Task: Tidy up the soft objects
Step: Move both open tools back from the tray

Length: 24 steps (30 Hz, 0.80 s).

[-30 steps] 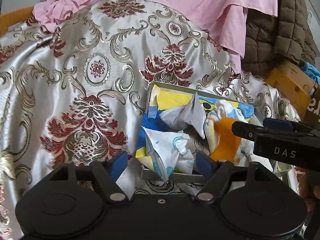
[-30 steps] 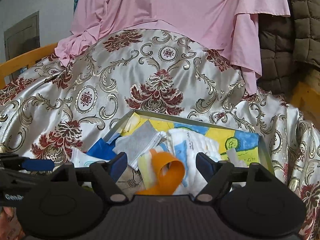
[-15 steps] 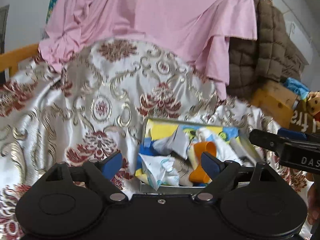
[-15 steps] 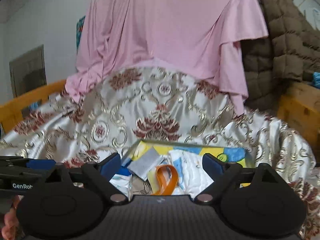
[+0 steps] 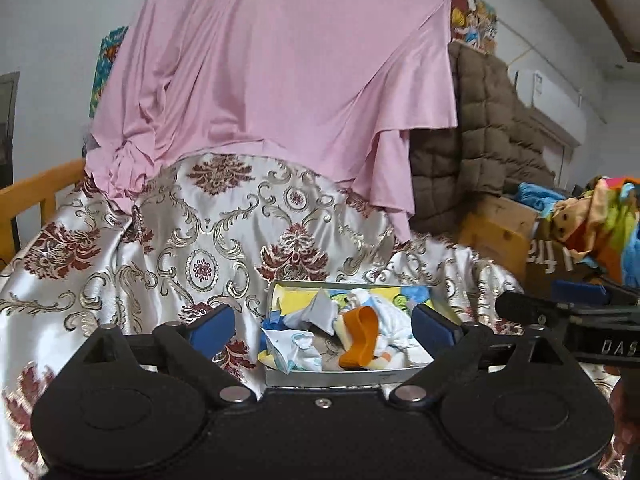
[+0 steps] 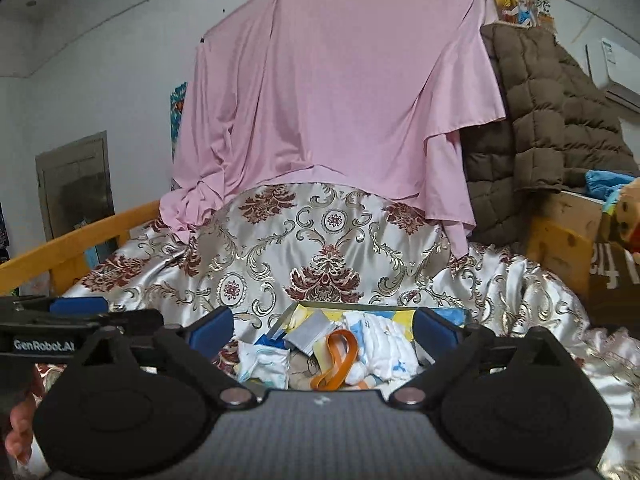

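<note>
While the shallow tray point(image 5: 340, 376) sat on the patterned satin cover point(image 5: 168, 248), it held the whole jumble of soft pieces: an orange looped band point(image 5: 358, 336) near the middle, a grey folded cloth point(image 5: 320, 312) just behind it, a white printed cloth point(image 5: 296, 350) at the left front and a white ribbed cloth point(image 6: 380, 340) on the right side. From the right wrist view the same tray point(image 6: 304, 306) showed low in the frame, the orange band point(image 6: 336, 360) lying against the white ribbed piece. Both tools hung above and short of the tray, well clear of everything in it. On the left gripper point(image 5: 322, 326) the jaws stood wide apart with nothing between them; the right gripper point(image 6: 324, 326) matched it, jaws spread wide and empty. Behind the satin a pink sheet point(image 5: 280, 80) draped down, with a brown quilted coat point(image 5: 480, 140) to its right and a wooden rail point(image 6: 80, 240) off to the left.
</note>
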### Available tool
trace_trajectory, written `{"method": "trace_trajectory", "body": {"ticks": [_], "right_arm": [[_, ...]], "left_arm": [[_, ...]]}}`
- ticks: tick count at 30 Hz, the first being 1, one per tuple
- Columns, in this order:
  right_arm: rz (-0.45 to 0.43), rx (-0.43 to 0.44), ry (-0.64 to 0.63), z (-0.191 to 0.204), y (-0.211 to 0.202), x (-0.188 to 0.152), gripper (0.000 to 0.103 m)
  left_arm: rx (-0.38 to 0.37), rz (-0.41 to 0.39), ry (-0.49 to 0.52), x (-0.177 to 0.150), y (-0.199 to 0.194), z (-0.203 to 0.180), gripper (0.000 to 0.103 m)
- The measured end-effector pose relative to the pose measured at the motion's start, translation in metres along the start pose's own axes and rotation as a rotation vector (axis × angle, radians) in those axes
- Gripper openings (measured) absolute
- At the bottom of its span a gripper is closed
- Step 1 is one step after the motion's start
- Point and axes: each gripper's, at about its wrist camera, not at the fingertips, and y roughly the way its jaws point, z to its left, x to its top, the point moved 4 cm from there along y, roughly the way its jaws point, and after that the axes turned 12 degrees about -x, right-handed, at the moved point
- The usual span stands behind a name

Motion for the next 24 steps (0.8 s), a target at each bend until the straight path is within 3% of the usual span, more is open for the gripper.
{"method": "trace_trajectory", "body": {"ticks": [10,24], "right_arm": [[-0.024,-0.068,-0.005,-0.006,-0.071,-0.033,0.103],[0.021,-0.097,0.106,-0.016,-0.113,-0.073,0.103]], "left_arm": [[0.006,-0.066,0.006,-0.029,-0.064,-0.020,0.102],[0.040,-0.025,-0.043,-0.077,-0.096,-0.019,0.102]]}}
